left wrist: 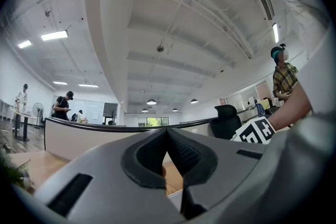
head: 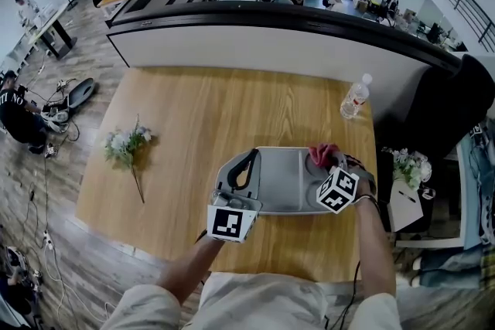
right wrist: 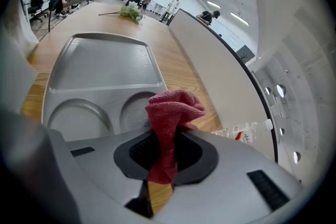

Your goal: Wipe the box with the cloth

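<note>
The box is a grey tray with compartments, lying on the wooden table near its front edge. My right gripper hovers at the tray's far right corner, shut on a red cloth. In the right gripper view the cloth bunches up out of the gripper, above the tray's round wells. My left gripper lies over the tray's left rim. In its own view that gripper points above the table, tips together, with nothing seen between them.
A water bottle stands at the table's far right; it lies just past the cloth in the right gripper view. A flower sprig lies at the table's left. More flowers and a black chair are off the right edge.
</note>
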`<action>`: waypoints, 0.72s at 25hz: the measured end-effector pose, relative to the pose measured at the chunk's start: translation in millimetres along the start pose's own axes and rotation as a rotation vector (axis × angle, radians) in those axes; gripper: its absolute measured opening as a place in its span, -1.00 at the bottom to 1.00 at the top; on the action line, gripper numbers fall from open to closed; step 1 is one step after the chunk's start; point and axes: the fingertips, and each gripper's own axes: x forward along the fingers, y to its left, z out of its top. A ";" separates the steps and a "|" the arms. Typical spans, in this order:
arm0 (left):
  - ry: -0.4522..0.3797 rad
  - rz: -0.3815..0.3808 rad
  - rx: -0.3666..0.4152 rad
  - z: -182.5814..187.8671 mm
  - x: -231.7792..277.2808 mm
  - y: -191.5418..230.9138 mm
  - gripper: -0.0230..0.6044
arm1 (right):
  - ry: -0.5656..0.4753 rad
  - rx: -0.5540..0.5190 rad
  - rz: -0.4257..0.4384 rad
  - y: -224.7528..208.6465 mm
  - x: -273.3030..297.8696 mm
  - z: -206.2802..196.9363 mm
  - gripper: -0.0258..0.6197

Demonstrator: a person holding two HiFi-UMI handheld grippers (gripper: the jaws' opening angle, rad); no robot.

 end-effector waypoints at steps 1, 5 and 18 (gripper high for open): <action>0.000 0.000 0.000 -0.4 -0.2 -0.7 -0.89 | -0.001 -0.002 -0.001 1.1 -0.8 -0.7 -0.69; 0.001 -0.004 0.002 -1.8 -1.4 -2.2 -0.89 | -0.009 -0.005 0.006 8.3 -5.1 -1.3 -0.69; 0.013 -0.016 -0.002 -5.5 -1.8 -11.5 -0.89 | -0.032 -0.033 0.010 24.6 -22.8 0.6 -0.69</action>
